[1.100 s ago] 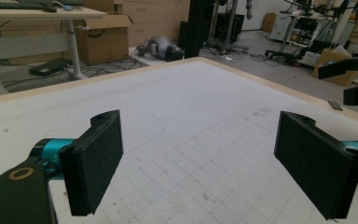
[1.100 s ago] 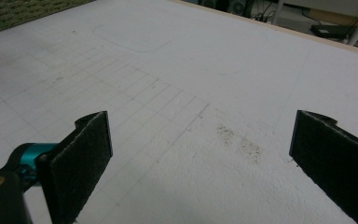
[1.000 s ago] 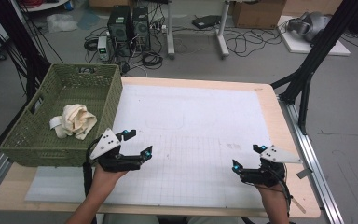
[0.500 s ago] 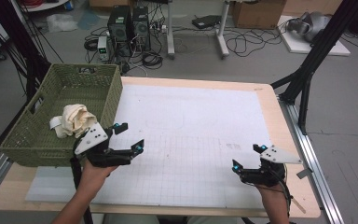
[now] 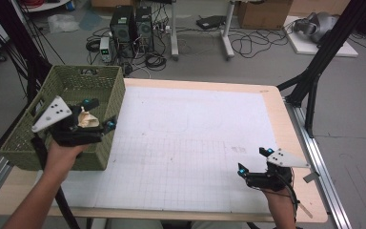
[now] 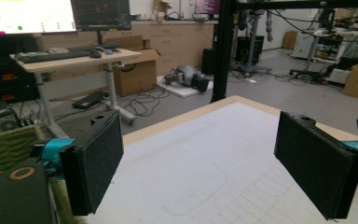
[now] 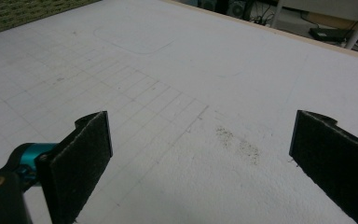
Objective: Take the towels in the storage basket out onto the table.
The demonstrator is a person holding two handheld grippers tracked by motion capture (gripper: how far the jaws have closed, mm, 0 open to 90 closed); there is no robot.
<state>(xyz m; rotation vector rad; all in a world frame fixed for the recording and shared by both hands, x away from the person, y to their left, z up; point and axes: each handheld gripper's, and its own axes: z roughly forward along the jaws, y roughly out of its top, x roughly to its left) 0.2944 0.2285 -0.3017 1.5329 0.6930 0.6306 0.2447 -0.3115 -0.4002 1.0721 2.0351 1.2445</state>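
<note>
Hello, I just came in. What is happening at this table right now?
A person holds a hand-held gripper in each hand. The left hand-held gripper is open and raised over the near corner of the green woven basket, just above the crumpled cream-coloured cloth that lies inside; it grips nothing. The right hand-held gripper, also open and empty, rests low over the white gridded mat near the table's front right corner.

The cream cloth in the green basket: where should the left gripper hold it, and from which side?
Judging from the high view, come from above: the basket walls block the sides. Grip a raised fold of the crumpled cloth. The left gripper hovers over it, jaws open.
</note>
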